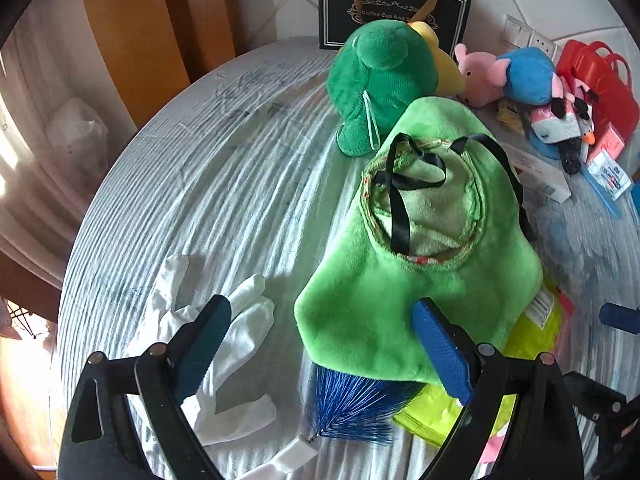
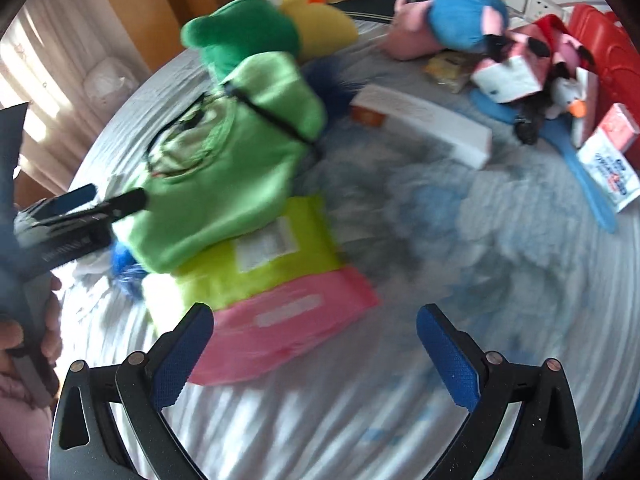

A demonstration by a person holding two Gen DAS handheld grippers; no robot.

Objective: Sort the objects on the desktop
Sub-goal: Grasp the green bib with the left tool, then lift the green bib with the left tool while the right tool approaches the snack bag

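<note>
Round surface [image 1: 224, 168] draped in pale striped cloth; light-green plush pouch with black ribbon [image 1: 424, 248] lies mid-surface atop yellow-green and pink packets [image 2: 280, 280]. Left gripper [image 1: 320, 344], jaws apart, straddles its near corner; right gripper [image 2: 314, 344], jaws apart, empty. Judged step: approach; next, closing on the plush.

Left wrist view: mounted behind the left tool [image 1: 322, 354], looking forward and down along its two fingers, close above a light green plush hood [image 1: 424, 280] on the cloth-covered counter [image 1: 200, 184], with white gloves [image 1: 224, 344] at lower left. Right wrist view: mounted behind the right tool [image 2: 316, 356], set further right and a little further back, facing the same way over the counter [image 2: 420, 240], picture blurred. Shared ground: the hood [image 2: 224, 168], the dark green plush toy [image 1: 380, 80] [image 2: 240, 36], the yellow-green packet [image 1: 532, 332] [image 2: 264, 260], the white box [image 1: 540, 176] [image 2: 424, 124], and the left tool [image 2: 92, 204] at the right view's left edge.
</note>
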